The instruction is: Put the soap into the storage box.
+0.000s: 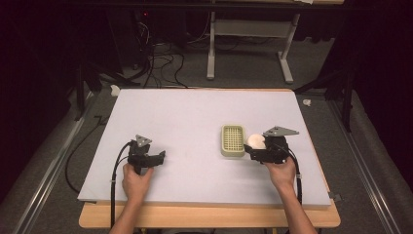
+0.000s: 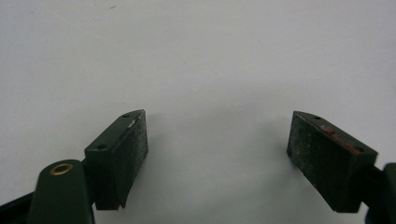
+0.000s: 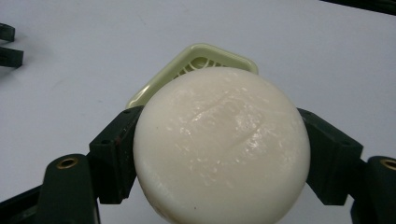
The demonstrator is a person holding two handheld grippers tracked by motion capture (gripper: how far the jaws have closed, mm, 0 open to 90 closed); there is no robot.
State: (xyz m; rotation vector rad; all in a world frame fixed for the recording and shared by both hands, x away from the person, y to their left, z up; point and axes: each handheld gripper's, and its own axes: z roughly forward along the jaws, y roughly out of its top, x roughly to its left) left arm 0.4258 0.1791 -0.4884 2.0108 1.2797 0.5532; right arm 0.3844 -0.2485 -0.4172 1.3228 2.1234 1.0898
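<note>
from the high view, the right gripper (image 1: pixel 256 146) clamps a round white soap (image 1: pixel 256 141) just right of the pale green soap dish (image 1: pixel 232 140); the left gripper (image 1: pixel 157 157) idles near left, jaws apart on nothing. in the right gripper view the soap (image 3: pixel 222 144) hides most of the dish (image 3: pixel 196 56) (judgement: centre it over the grid, lower gently, then let go).
</note>
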